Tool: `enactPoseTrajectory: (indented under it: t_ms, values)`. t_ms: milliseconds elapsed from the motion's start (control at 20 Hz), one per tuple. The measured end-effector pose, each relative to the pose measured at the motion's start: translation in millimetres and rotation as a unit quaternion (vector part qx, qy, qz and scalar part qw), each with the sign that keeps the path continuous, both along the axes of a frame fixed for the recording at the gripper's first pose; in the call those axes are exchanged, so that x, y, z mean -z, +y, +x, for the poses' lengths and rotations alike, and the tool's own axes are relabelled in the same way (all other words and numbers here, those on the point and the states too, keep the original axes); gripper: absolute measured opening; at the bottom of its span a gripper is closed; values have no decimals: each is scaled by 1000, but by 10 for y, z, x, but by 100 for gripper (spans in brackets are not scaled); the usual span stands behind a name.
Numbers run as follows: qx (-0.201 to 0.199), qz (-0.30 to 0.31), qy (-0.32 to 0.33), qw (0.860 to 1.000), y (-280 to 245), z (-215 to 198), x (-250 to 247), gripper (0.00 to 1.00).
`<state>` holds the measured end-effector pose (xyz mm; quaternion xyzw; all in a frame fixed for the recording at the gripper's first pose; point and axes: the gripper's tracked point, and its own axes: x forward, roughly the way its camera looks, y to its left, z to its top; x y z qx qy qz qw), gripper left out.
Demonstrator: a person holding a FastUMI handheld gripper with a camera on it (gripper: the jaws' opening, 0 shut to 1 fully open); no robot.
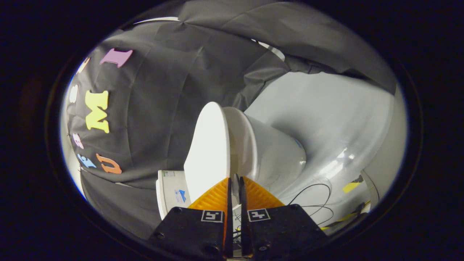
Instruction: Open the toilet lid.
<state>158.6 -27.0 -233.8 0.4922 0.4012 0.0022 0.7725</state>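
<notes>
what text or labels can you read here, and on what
No text is legible.
Pale sticker on the white tank: too small to read.
Blue-marked sticker on the same tank: blurred.
Two square markers on the claw: black-and-white patterns, no words.
Yellow tape on the floor: blank.
The claw's fingers are closed on the rim of the toilet lid.

Near edge of the white plastic toilet lid [208,152] hidden between the gripper [235,185] fingers, white cistern [170,194] partly behind lid, thin black cables [315,203] disappearing behind the finger bases
</notes>
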Motion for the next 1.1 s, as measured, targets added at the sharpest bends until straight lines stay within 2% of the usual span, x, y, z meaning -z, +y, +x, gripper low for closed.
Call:
enactPoseTrajectory:
  t_ms: [350, 600, 800, 1100]
  values:
    - [-31, -26, -42, 998, 196, 70, -558, 12]
    - [-39, -50, -55, 996, 317, 77, -824, 12]
    - [-52, -45, -84, 994, 500, 77, -1188, 12]
    - [-91, -105, -103, 985, 805, 144, -1469, 12]
